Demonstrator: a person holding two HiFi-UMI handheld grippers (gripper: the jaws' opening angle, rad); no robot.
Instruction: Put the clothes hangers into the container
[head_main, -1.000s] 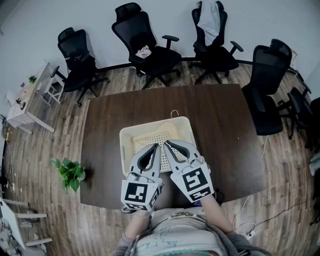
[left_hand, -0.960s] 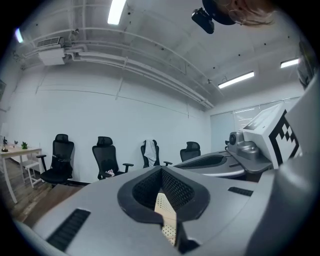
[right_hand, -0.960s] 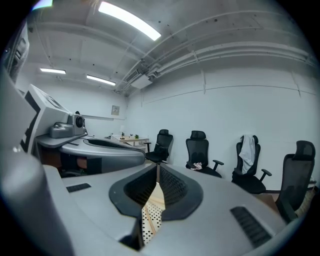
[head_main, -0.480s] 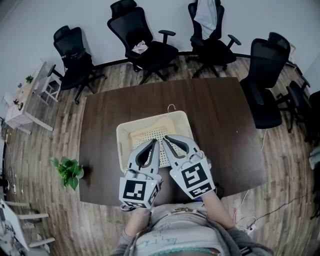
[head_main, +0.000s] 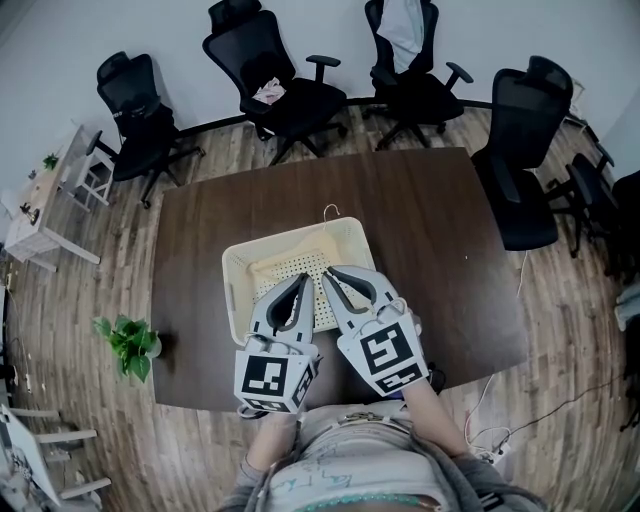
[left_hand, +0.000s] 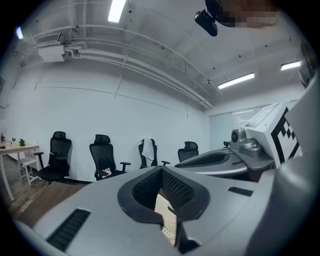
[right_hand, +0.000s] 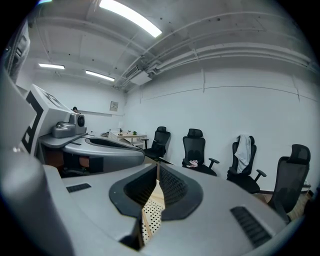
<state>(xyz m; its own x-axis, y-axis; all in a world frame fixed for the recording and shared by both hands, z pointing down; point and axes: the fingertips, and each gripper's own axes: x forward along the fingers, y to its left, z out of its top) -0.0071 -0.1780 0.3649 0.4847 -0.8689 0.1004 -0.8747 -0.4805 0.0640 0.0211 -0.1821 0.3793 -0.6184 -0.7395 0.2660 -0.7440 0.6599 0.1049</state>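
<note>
Fingers (left_hand: 90, 207) of the left gripper (head_main: 304, 282) clenched tip to tip, nothing between them. Fingers (right_hand: 230, 200) of the right gripper (head_main: 328, 272) likewise pressed shut and empty. Both grippers side by side, close to level, tips over the near part of the container (head_main: 290, 237), a cream basket with a perforated floor, set on the dark bench (head_main: 440, 250) toward its near edge. Behind each closed pair, only the basket's dotted floor.

One hanger (head_main: 331, 211) in evidence: a thin pale hook rising just above the far rim of the container. Body presumably down inside against the far wall, though too small to trace with certainty. No other hanger visible on the bench top. Judged from this, task at or near its end.

Handling, as a judgement:
- **Feel:** light, thin and stiff; likely smooth, so prone to swivel or slip in a two-point pinch; not fragile.
- **Best hold:** at the neck just below the hook, or midway along a straight arm, fingers squarely across the rod.
- **Poor hold:** the hook tip itself, apt to rotate.
- **Risk:** hook catching on the rim or in the perforations when lowered.

Office chairs (head_main: 275, 85) beyond the far bench edge, well apart from the work.
</note>
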